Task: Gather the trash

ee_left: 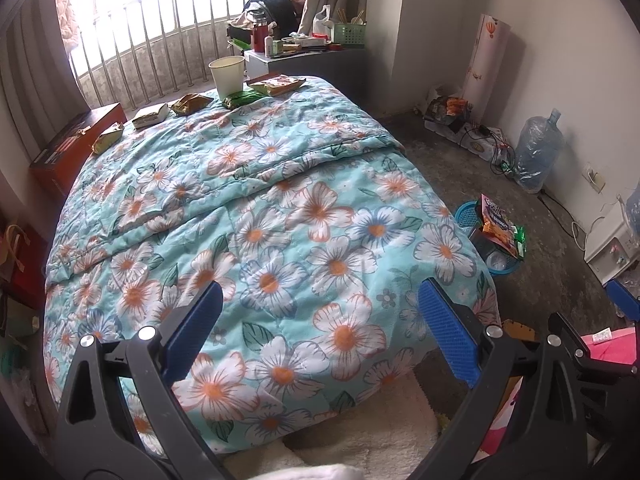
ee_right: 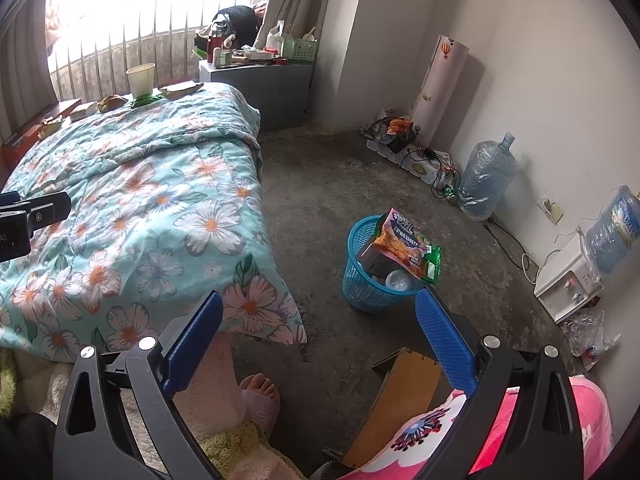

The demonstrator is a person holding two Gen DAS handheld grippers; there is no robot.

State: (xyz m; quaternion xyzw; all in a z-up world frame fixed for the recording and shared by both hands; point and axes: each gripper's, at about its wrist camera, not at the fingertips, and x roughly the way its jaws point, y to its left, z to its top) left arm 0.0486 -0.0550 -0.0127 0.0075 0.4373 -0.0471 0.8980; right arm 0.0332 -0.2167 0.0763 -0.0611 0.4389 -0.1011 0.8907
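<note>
Several snack wrappers lie along the far edge of the floral bed (ee_left: 280, 208): a yellow-brown one (ee_left: 107, 138), another (ee_left: 151, 116), a crumpled one (ee_left: 191, 103), a green one (ee_left: 242, 98) and an orange one (ee_left: 278, 85). A white paper cup (ee_left: 227, 76) stands among them. A blue trash basket (ee_right: 370, 268) on the floor right of the bed holds an orange snack bag (ee_right: 402, 242) and other trash. My left gripper (ee_left: 320, 324) is open and empty over the bed's near end. My right gripper (ee_right: 320, 324) is open and empty above the floor near the basket.
A grey nightstand (ee_right: 276, 92) with clutter stands beyond the bed. A water jug (ee_right: 486, 178), cables, a white dispenser (ee_right: 568, 280) and a rolled poster (ee_right: 440, 88) line the right wall. A wooden stool (ee_right: 400, 396) and my slippered foot (ee_right: 260, 396) are close below.
</note>
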